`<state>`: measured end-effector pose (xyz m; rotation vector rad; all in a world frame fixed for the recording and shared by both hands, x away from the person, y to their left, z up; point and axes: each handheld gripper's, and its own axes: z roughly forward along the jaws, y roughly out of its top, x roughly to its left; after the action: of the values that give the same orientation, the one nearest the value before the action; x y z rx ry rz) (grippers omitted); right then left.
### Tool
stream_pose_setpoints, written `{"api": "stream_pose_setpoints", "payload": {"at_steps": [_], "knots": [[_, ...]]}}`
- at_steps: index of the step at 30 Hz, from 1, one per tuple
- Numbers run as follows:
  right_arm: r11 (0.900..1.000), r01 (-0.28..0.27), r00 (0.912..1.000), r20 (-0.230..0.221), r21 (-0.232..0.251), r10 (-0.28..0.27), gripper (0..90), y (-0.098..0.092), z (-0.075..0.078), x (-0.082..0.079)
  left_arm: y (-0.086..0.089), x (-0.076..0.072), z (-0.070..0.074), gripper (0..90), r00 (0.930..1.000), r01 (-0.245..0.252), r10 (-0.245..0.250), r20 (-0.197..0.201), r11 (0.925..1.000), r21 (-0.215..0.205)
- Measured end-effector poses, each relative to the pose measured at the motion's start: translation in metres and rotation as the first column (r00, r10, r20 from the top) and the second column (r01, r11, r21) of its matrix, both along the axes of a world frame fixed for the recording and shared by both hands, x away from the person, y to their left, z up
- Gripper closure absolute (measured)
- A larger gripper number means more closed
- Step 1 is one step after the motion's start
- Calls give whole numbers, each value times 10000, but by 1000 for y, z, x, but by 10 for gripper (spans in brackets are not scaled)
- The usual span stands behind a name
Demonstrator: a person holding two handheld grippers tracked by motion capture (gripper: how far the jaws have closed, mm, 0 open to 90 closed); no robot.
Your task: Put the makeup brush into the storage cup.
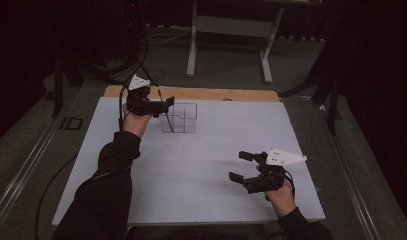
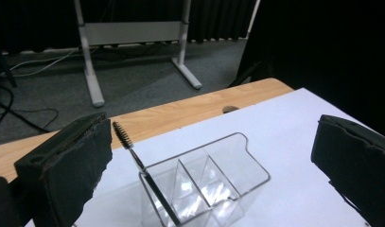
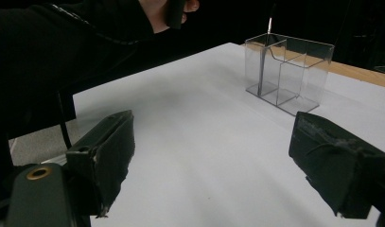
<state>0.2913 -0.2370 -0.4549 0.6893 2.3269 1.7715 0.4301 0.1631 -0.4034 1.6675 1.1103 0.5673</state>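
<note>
While leaning upright | bristle-tipped black wand (image 2: 142, 166) | clear divided organizer (image 2: 206, 182)

obstacles: clear organizer (image 1: 180, 117) with leaning brush (image 2: 142, 169), far-left of white mat (image 1: 201, 165); free: mat middle, right, near edge

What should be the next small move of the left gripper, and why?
Probably lift the left gripper up and away. Its jaws stand wide open, and the thin black brush with a bristled tip already stands tilted in an end compartment of the clear plastic divided holder, free of the jaws.
</note>
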Motion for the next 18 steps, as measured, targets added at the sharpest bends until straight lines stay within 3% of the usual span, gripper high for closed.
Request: {"api": "stream_pose_setpoints", "payload": {"at_steps": [3,7,11,15,18], "knots": [[10000,-3,10000,-11,14,3,147,0,0,0,0,-7,0,0,10000,-34,35,-18,9998,172],[10000,23,10000,-24,-2,-23,147,0,0,0,4,-14,1,0,9996,196,-199,-190,9997,-148],[10000,20,10000,10,-27,-20,148,0,0,0,7,-23,3,0,9997,208,-211,-126,9995,-217],[10000,50,10000,-48,-33,-51,148,0,-1,1,9,-34,1,0,9987,446,-447,-235,9990,-38],[9999,92,10000,-17,-54,-92,148,0,-1,1,13,-42,3,0,9974,697,-699,-152,9975,-151]]}}
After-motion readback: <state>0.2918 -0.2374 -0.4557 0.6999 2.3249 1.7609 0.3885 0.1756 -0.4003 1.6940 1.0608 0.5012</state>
